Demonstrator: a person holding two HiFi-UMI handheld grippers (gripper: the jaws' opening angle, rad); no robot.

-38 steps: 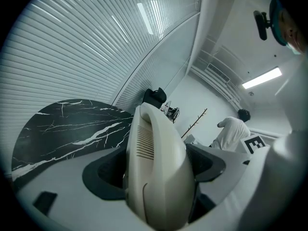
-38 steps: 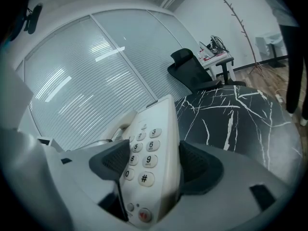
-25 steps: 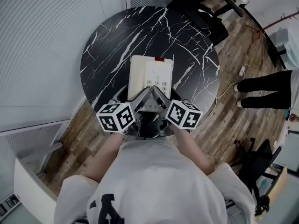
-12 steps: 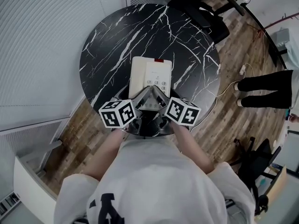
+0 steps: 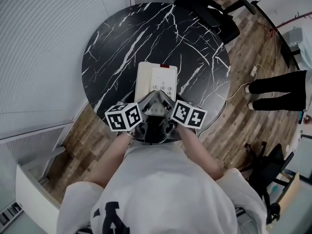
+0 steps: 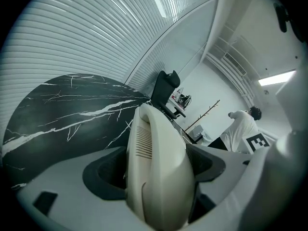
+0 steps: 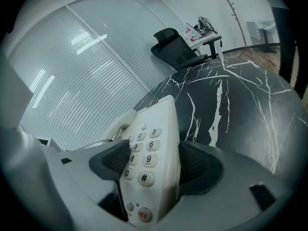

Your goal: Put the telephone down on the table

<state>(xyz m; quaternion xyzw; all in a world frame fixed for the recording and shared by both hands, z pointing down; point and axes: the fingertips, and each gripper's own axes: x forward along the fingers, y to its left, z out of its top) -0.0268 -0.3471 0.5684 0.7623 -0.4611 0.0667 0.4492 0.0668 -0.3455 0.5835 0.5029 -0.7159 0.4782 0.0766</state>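
Observation:
A cream desk telephone (image 5: 157, 80) with its handset on the left and a keypad on the right hangs over the near part of the round black marble table (image 5: 122, 38). My left gripper (image 5: 145, 105) is shut on the handset side (image 6: 154, 172) of the telephone. My right gripper (image 5: 165, 105) is shut on the keypad side (image 7: 149, 167). Both grippers hold it by its near end. From the head view I cannot tell whether the telephone touches the tabletop.
A black office chair (image 5: 214, 13) stands past the table's far edge. A white cable (image 5: 243, 84) lies on the wooden floor at the right, beside a standing person's legs (image 5: 275, 94). A ribbed wall (image 5: 44, 43) runs along the left.
Both grippers and the telephone have drawn slightly toward me and closer together; the telephone now shows a little lower in the head view.

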